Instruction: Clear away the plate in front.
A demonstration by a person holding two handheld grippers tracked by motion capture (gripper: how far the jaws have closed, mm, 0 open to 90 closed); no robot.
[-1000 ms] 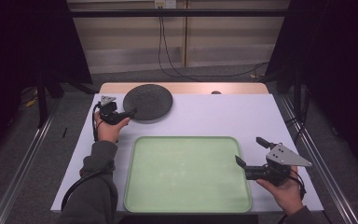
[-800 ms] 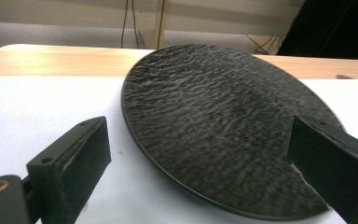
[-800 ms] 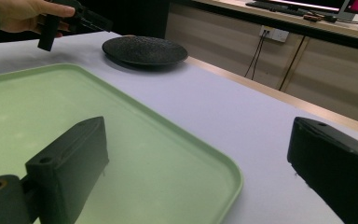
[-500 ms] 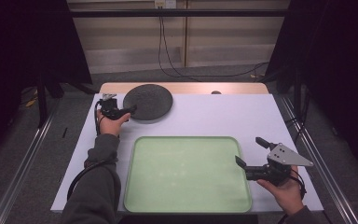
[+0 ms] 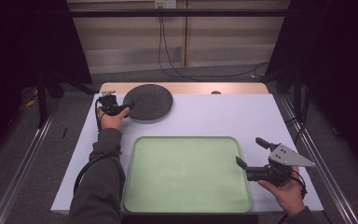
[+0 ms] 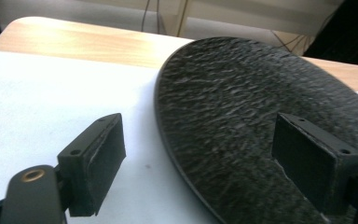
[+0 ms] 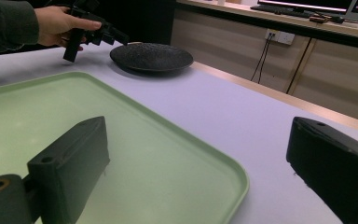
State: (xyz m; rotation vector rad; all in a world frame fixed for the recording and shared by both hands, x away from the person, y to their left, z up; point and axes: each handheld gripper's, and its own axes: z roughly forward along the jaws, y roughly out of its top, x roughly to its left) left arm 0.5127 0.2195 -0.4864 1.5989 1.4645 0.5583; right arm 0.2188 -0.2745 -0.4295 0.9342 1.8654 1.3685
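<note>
1. The worktop (image 5: 205, 114), covered in a pale sheet, carries the same layout as a second ago: a green tray (image 5: 186, 172) on the near side and a dark, rough-surfaced round plate (image 5: 148, 101) near the far left edge. Neither has shifted.
2. The green tray lies empty. It is well apart from the plate, with bare sheet between them.
3. The plate rests flat on the worktop, unlifted. In the left gripper view its rim (image 6: 186, 158) runs between the two jaws, one jaw over the sheet and the other over the plate's textured top.
4. The left gripper (image 5: 121, 111) is what has changed: across the earlier high views it has slid in along the worktop to the plate's left edge, and its jaws have just been closing with the rim between them. They are still spread and not yet pinching, since a gap shows on either side of the rim.
5. The right gripper (image 5: 251, 158) has kept its place at the tray's right edge, jaws spread wide on nothing.
6. My reading: the pick-up of the plate is just beginning, and the tray looks like the likely destination. The grip must first bite on the thin rim.
</note>
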